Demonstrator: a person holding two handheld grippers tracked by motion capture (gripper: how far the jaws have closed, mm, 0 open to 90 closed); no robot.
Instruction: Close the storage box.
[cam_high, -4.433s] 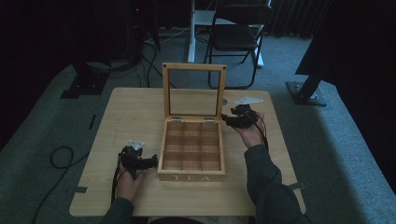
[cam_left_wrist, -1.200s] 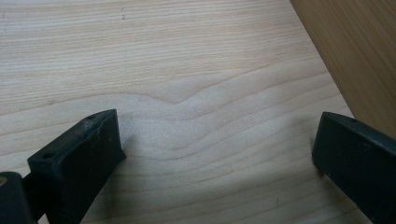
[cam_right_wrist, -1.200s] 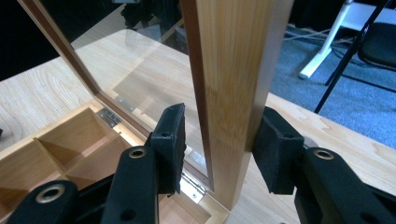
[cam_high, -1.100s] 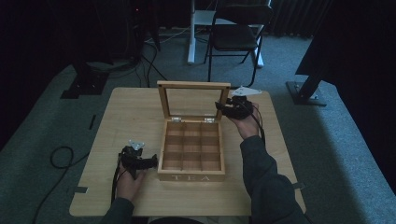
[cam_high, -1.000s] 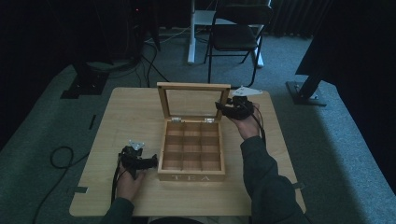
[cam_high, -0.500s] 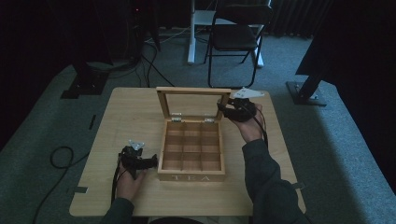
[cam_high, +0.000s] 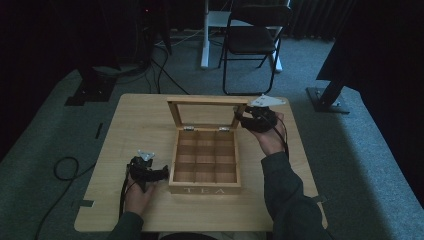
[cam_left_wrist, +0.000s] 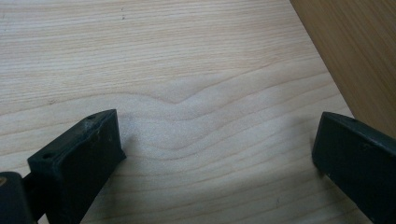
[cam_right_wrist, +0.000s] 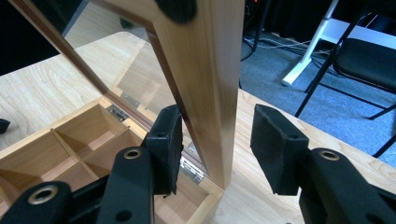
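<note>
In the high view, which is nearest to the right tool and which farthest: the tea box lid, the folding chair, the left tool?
1. The tea box lid: its right edge sits between the jaws of the right tool.
2. The left tool: near-left on the table, beside the box.
3. The folding chair: on the floor beyond the table.

Both grippers, left gripper (cam_high: 161, 173) and right gripper (cam_high: 241, 120), are black with rectangular pads, visible screws, grey triangular plates, trailing black cables; sleeves apparently dark green.

Raised lid (cam_high: 206, 111) walls off the tea box (cam_high: 205, 167) at the far side, nine compartments open from above, bare table (cam_high: 130, 120) left and right.
</note>
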